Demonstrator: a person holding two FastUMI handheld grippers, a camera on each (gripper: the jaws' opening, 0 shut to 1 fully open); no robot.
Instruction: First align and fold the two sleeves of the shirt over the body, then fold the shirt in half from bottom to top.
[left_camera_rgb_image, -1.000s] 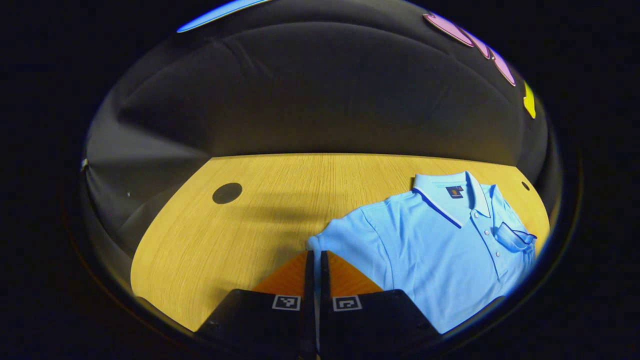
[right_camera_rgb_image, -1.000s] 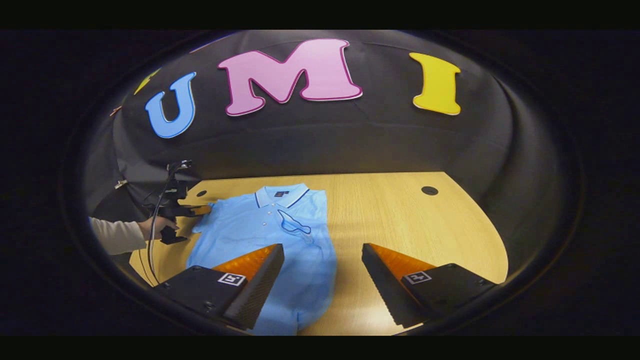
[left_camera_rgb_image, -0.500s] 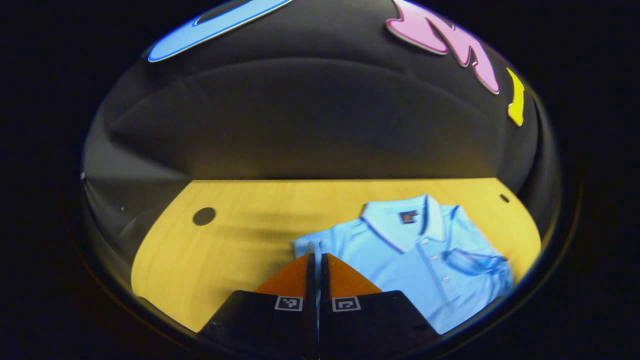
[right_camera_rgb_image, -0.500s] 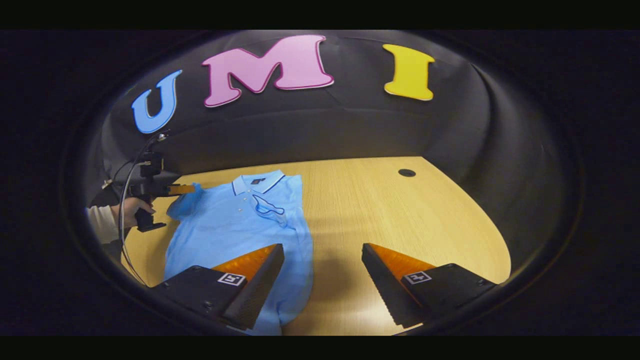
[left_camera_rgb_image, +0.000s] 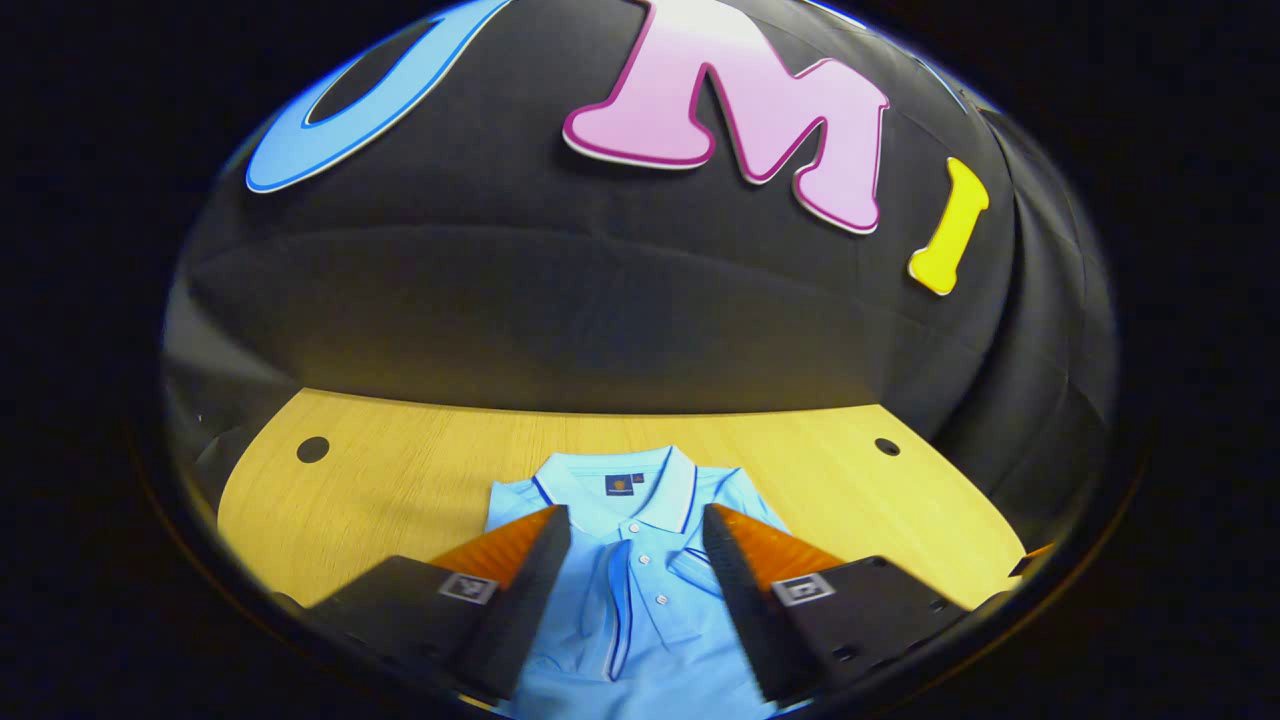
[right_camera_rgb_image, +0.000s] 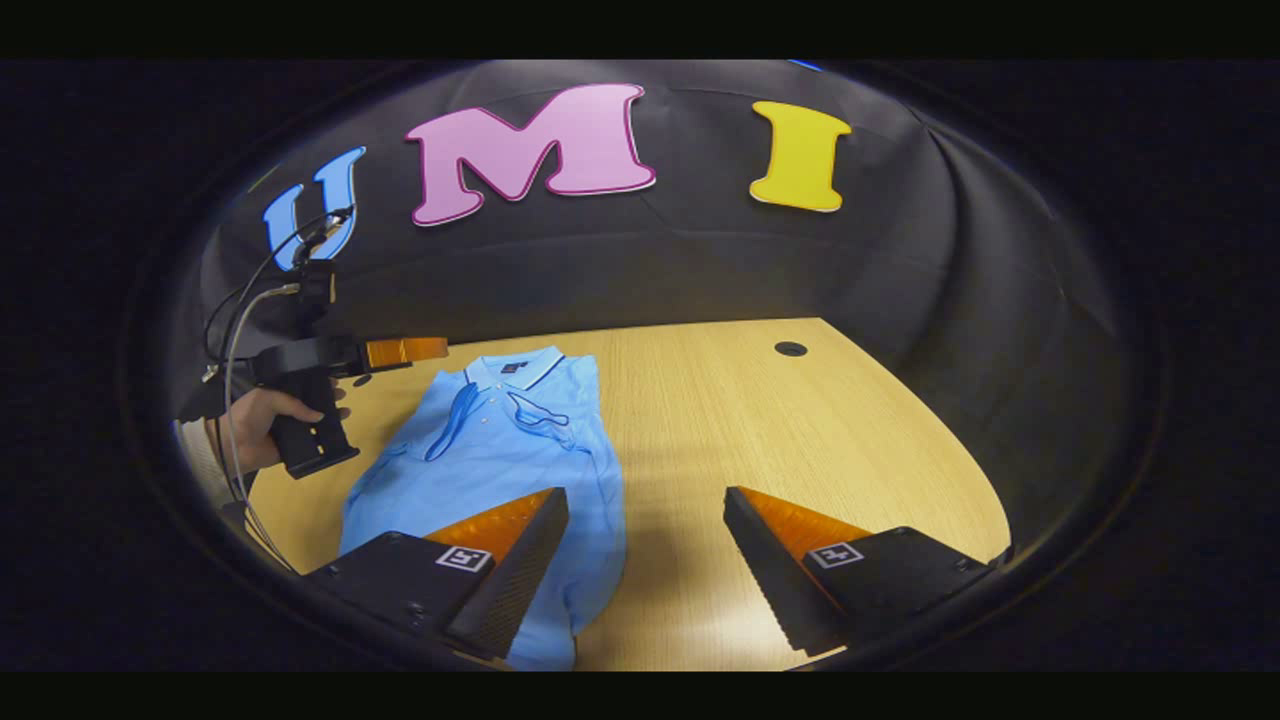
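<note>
Black cloth walls close in a pale wooden tabletop (right_camera_rgb_image: 760, 440), where a light blue polo shirt (right_camera_rgb_image: 500, 450) lies flat with its collar toward the back wall. Both sleeves are folded in over the body, one showing as a dark-edged strip (right_camera_rgb_image: 448, 420) beside the button placket. In the left gripper view, the left gripper (left_camera_rgb_image: 632, 560) hangs above the shirt (left_camera_rgb_image: 640, 600) just below the collar, its fingers spread wide and holding nothing. In the right gripper view, that same tool (right_camera_rgb_image: 330, 360) is seen off to the side, gripped by a hand (right_camera_rgb_image: 255, 425) and raised clear of the cloth. The right gripper (right_camera_rgb_image: 645, 550) is poised over the shirt's right edge and the bare tabletop, fingers wide apart and empty.
</note>
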